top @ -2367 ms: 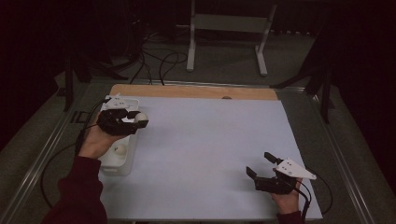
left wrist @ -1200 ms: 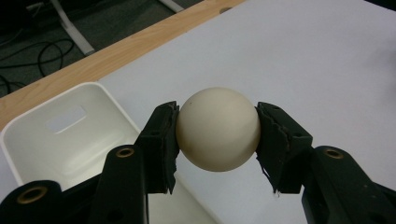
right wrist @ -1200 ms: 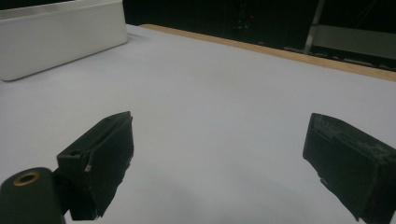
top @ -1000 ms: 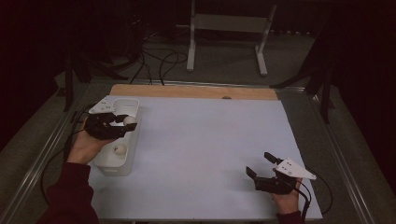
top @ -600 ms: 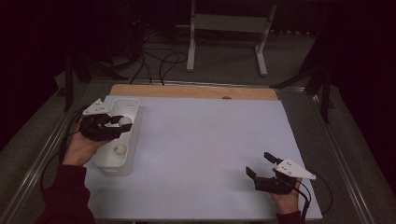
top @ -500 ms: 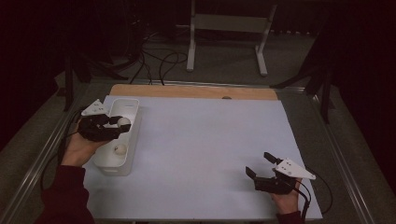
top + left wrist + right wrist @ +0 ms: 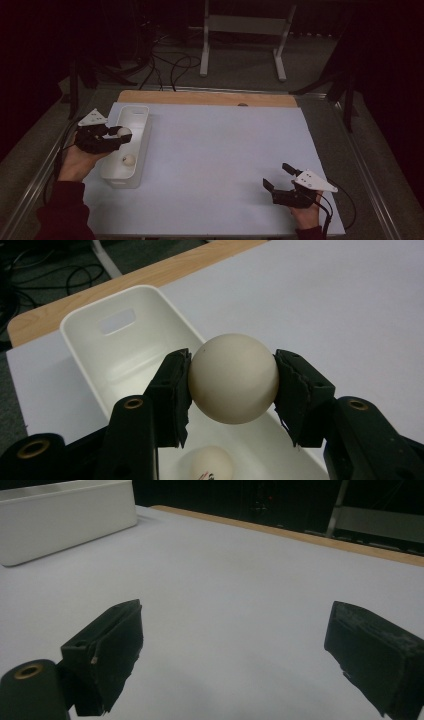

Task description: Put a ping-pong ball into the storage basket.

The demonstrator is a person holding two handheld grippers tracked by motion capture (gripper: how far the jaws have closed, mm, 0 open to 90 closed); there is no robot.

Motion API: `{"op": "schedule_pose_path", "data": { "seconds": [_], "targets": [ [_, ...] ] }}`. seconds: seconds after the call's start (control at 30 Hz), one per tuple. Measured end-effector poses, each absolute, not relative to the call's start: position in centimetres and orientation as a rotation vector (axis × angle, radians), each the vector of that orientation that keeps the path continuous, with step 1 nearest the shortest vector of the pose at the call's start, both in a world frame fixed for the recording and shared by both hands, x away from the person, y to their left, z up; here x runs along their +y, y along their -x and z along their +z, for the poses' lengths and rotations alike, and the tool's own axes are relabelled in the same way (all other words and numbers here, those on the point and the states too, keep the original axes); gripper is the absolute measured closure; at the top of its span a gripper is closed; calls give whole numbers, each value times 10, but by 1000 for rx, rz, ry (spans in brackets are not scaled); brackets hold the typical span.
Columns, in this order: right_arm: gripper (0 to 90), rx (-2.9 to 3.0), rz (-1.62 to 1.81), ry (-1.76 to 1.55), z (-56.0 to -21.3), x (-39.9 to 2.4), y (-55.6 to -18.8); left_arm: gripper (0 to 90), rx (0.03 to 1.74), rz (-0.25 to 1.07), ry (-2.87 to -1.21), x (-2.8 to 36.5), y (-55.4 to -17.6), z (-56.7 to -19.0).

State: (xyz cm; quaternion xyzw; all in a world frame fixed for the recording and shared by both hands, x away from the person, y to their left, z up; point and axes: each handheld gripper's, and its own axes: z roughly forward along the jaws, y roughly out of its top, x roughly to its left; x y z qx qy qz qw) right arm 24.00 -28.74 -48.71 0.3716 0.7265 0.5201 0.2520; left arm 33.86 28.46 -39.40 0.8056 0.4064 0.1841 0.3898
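Left gripper [image 7: 232,380] clamps a cream plastic ball [image 7: 233,378] between both pads, above the long white plastic bin [image 7: 115,347] at the white mat's [image 7: 220,150] left edge. A second cream ball [image 7: 206,465] lies inside the bin. Right gripper [image 7: 235,655], jaws wide apart and empty, rests near the mat's front right.

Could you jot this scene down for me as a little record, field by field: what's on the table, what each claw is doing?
Surface: pale sheet on a wooden table
Container: white bin, at the sheet's left side
Held item: white ball, clamped between the pads of the left gripper, above the bin
In the bin: second ball, lying on the floor of the bin
Right gripper: jaws apart, nothing between them, low over the sheet's near right part
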Motion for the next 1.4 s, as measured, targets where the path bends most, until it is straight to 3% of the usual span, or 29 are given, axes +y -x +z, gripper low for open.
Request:
{"op": "schedule_pose_path", "data": {
  "seconds": [0.07, 0.1, 0.23, 0.33, 0.43, 1.4],
  "targets": [
    [85, 1977, 1413, -1013, -487, -287, -240, 500, 1050, 478, -2038, 286, -338, -394],
    [85, 1977, 1412, -1013, -487, -287, -240, 456, 1068, 487, -2028, 287, -339, -394],
    [85, 1975, 1411, -1013, -487, -287, -240, 160, 1103, 521, -1994, 287, -339, -393],
    [85, 1975, 1411, -1013, -487, -287, -240, 62, 1112, 518, -1991, 286, -340, -393],
    [85, 1973, 1414, -1014, -487, -287, -240, 19, 1108, 511, -1992, 285, -340, -393],
    [85, 1974, 1412, -1009, -487, -288, -240, 2, 1055, 523, -1964, 271, -333, -393]
  ]
}}
